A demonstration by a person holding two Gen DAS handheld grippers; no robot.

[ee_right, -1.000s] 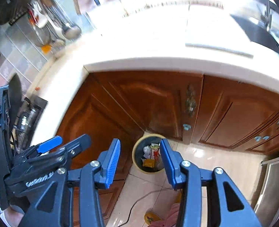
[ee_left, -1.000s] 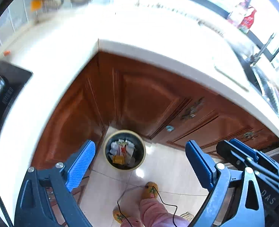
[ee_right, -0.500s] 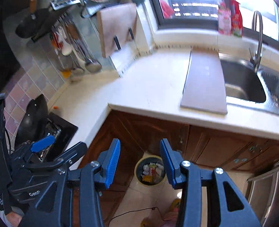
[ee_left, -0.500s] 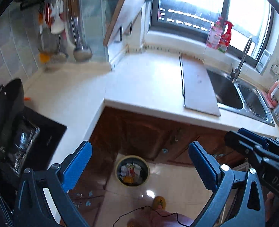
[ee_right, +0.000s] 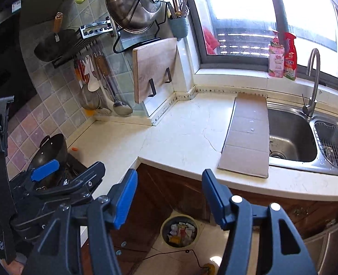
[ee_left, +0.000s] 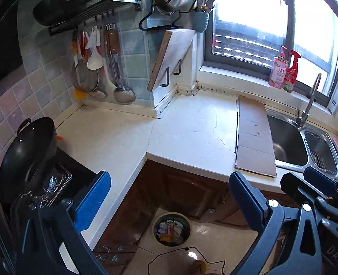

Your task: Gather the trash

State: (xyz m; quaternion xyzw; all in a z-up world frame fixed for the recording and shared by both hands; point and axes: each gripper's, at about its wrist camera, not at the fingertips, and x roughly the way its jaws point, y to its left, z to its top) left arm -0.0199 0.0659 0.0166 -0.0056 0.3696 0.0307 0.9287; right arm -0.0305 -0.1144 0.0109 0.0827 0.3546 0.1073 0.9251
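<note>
so both grippers are up above the desk [ee_left: 191, 133] right now and neither one has anything in it. left gripper [ee_left: 169, 204] has its jaws spread wide, nothing between them. right gripper [ee_right: 169, 197] has just been opening its jaws, they sit about halfway apart with only air between.

the bin [ee_right: 179, 230] is down on the floor by the corner cabinet, and it's got a pile of wrappers and paper scraps in it, so i'd guess some trash is already in.

what's left? the desk looks nearly bare. there's a flat cardboard sheet [ee_left: 254, 137] lying next to the sink [ee_left: 288, 142], might be trash, might be a mat, can't tell. also a tiny orange bit [ee_left: 59, 137] just beside the wok [ee_left: 29, 153]. if anything's next, i'd bet on one of those.
</note>
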